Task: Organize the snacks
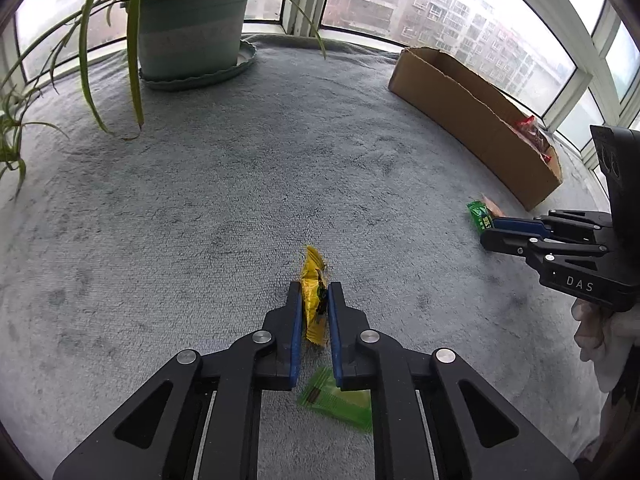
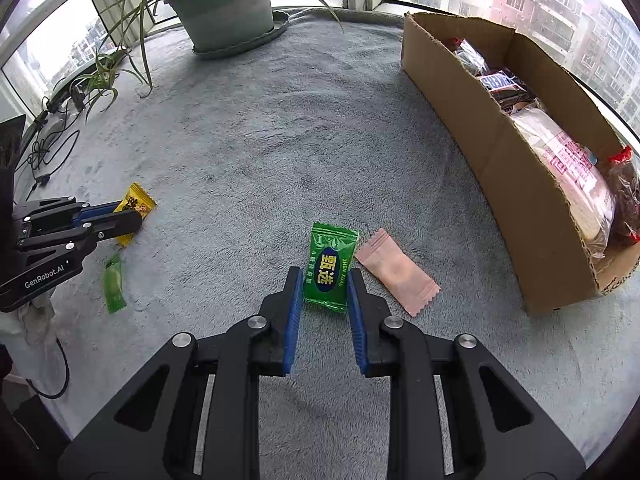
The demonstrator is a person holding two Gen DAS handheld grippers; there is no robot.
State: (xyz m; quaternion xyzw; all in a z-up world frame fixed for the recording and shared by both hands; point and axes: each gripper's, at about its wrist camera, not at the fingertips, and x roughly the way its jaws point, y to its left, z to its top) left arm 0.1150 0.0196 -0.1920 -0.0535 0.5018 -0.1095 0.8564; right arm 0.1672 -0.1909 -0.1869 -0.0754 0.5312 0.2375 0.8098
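Jaws of the left gripper [image 1: 315, 294] pinch a yellow candy [image 1: 313, 280] on the grey blanket [image 1: 240, 184]; a pale green packet [image 1: 340, 400] lies just beneath. Right gripper [image 2: 325, 280] clamps a green candy [image 2: 330, 264], pink sachet [image 2: 398, 272] touching beside it. Cardboard box [image 2: 480, 152], holding snacks, stands near on the right.

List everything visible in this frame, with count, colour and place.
yellow candy: 1, yellow, in left gripper
green candy: 1, green, in right gripper
second green candy: 1, green, on blanket below left gripper
pink sachet: 1, pink, right of green candy
box: 1, brown cardboard, right, holds packaged snacks
plant pot: 1, green, far end on saucer
blanket: 1, grey, underneath everything
left gripper: shut on yellow candy
right gripper: shut on green candy
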